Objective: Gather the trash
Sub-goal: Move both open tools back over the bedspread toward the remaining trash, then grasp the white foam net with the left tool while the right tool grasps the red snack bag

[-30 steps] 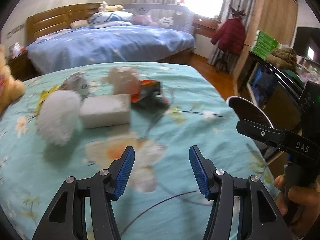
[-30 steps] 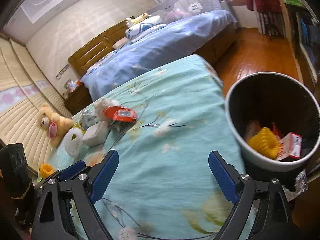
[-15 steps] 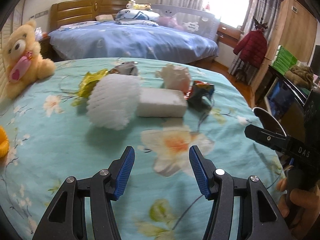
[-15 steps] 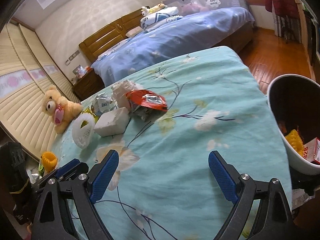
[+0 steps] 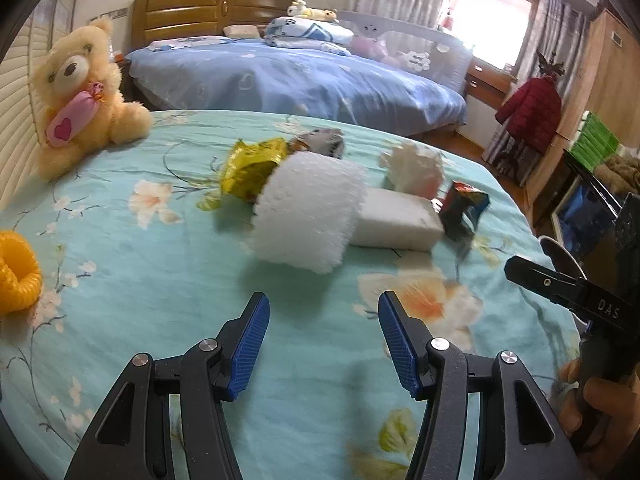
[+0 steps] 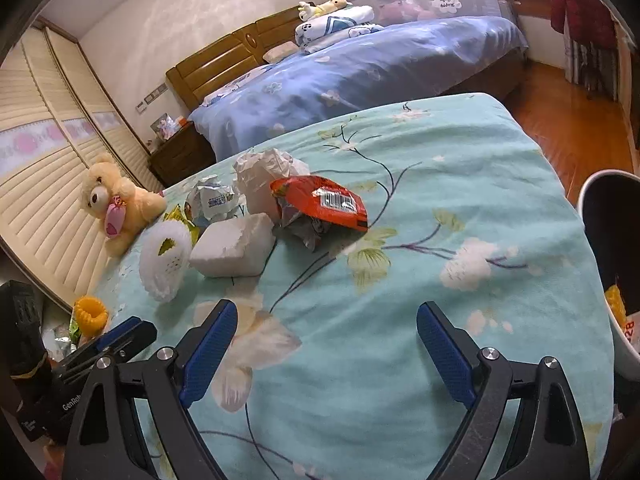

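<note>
While both grippers' fingers [image 5: 250, 344] gape empty, white foam netting [image 5: 308, 216] lies curled, fuzzy-edged.

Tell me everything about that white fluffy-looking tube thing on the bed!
The white foam net sleeve is a short, squat tube of soft-looking mesh foam with a bumpy, dimpled surface. It is hollow and lies on its side on the turquoise floral bedsheet; the right wrist view looks into its open end. The white foam block sits right against one side and the crumpled gold foil wrapper against the other. No gripper touches it.
</note>
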Demonstrator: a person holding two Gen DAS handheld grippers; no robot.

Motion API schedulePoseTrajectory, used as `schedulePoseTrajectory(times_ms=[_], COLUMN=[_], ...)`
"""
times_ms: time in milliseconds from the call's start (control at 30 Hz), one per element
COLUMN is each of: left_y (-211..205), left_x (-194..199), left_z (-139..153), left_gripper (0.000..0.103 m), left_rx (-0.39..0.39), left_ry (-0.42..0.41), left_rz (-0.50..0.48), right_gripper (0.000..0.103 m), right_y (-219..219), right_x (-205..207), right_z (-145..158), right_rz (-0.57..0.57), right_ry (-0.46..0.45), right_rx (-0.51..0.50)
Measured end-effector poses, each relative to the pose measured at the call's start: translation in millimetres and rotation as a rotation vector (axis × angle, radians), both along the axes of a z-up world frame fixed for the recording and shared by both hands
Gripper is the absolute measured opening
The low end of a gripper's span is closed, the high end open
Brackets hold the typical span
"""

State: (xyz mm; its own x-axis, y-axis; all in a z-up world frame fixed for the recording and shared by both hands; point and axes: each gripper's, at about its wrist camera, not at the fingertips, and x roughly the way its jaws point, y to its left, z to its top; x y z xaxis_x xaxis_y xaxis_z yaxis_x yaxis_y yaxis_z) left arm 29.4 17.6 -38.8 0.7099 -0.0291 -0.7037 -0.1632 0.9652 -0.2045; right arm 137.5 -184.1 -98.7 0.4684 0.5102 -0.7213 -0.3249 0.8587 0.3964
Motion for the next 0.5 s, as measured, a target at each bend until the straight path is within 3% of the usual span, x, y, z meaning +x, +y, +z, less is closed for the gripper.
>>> schedulePoseTrajectory(times_ms=[500], left_y=[19], left_x=[37], left_z=[-2], left_gripper=[0.056], left_rx=[0.001], left_ry=[-0.033], left_rz=[0.001], right_gripper=[0.092], right_y=[30], right_x=[38], right_z=[-3], right_rz=[0.012], right_ry=[-0.038], right_rx=[-0.062])
